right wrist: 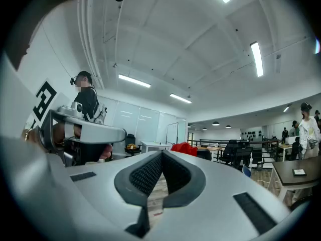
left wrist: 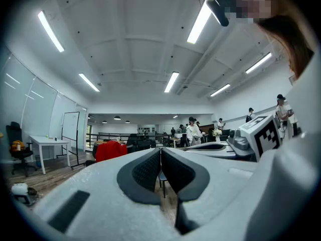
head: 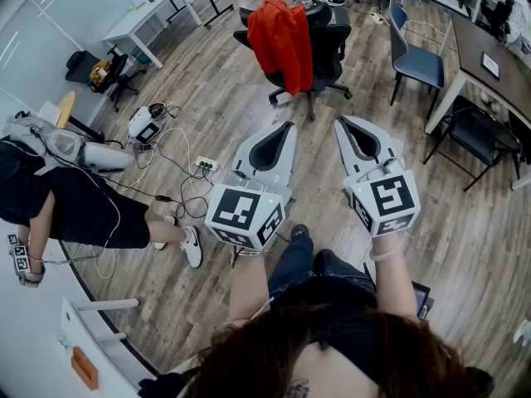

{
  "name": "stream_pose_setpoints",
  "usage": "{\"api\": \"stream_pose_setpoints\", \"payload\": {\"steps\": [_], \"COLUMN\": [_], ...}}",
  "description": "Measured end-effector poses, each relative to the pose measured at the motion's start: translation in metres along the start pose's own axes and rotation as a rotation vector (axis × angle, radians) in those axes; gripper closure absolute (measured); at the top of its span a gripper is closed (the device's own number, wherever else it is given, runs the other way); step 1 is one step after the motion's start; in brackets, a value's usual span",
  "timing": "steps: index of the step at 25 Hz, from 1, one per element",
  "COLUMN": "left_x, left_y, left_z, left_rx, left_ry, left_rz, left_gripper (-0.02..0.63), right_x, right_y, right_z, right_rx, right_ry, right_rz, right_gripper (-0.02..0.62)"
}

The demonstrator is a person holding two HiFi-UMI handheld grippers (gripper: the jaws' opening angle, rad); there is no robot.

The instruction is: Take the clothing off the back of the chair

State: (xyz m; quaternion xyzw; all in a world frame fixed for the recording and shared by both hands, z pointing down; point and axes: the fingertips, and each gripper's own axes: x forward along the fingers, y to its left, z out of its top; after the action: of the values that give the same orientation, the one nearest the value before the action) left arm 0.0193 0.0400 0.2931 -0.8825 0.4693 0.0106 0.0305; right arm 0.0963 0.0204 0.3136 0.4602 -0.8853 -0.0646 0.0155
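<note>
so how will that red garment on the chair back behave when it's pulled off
The red garment hangs in soft folds over the chair, so it is probably floppy and light and will sag from wherever it is gripped. The chair looks to stand on a wheeled base, so a sideways tug may roll or swivel it.

Wooden floor [head: 207, 98] bears a black chair [head: 332, 38], cables [head: 184, 152] and perhaps a power strip [head: 206, 166].

Bright ceiling strip lights [left wrist: 173, 82], fisheye-bent edges
</note>
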Motion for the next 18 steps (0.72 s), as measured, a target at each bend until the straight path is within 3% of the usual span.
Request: {"api": "stream_pose_setpoints", "payload": {"steps": [18], "left_x": [0.042], "left_y": [0.083], "left_z": [-0.010], "left_rx": [-0.012], "left_ry": [0.013], "left_rz": [-0.027], "left_gripper": [0.589], "right_x": [0.091], "right_y": [-0.007], "right_z": [0.003], "right_rx": [0.033], "right_ry": [-0.050], "right_rz": [-0.006], "right_gripper": [0.611]}}
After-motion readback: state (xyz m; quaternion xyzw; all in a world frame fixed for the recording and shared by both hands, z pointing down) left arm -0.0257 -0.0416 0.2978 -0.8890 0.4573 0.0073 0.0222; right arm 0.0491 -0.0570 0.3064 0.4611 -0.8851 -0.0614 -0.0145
